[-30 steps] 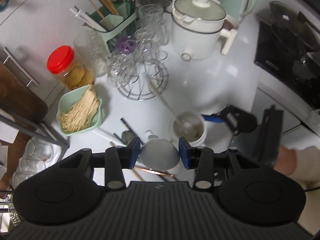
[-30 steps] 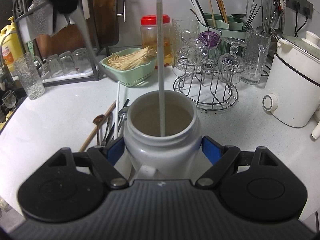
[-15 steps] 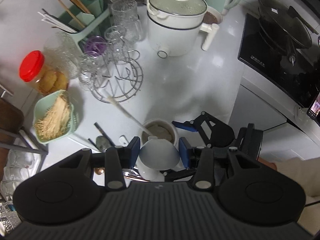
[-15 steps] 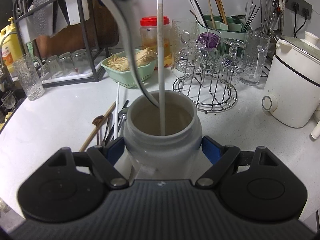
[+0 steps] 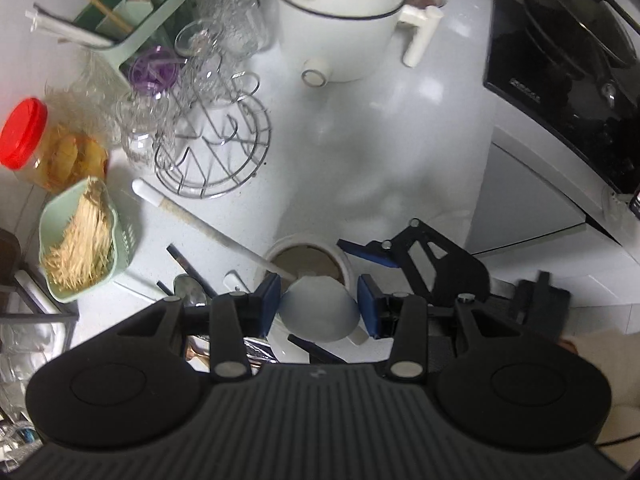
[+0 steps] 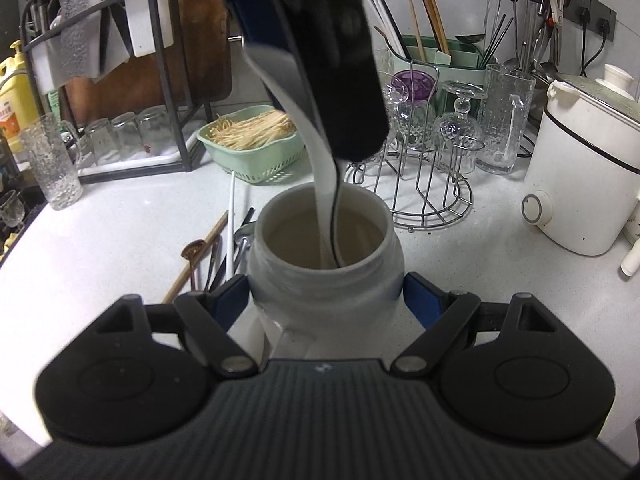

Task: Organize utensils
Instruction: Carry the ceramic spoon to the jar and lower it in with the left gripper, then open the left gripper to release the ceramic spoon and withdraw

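Since the earlier frames the left gripper (image 5: 318,304) has come down over the white ceramic jar (image 6: 324,264), and the white ladle (image 5: 318,308) it carries has gone from hanging clear above the rim to reaching handle-first into the jar's mouth. Its jaws are part-closed on the ladle's rounded bowl, one blue pad on each side, while the right gripper (image 6: 326,300) clamps the jar's body between its pads and steadies it on the white countertop (image 6: 120,232). The ladle looks like smooth, rigid plastic or melamine: light, stiff, and slippery across that domed bowl, so a pinch there could let it swivel; the neck where bowl meets handle would probably give a surer hold. Its long axis runs steeply, nearly upright with a lean, bowl end up in the jaws and handle end down inside the jar, beside 1 long white chopstick (image 5: 208,228) already standing there and slanting out toward the wire glass rack (image 5: 212,152). The jar seems heavy and breakable, so the ladle is best lowered, not dropped. More utensils (image 6: 216,252) lie loose on the counter just left of the jar, not yet sorted.
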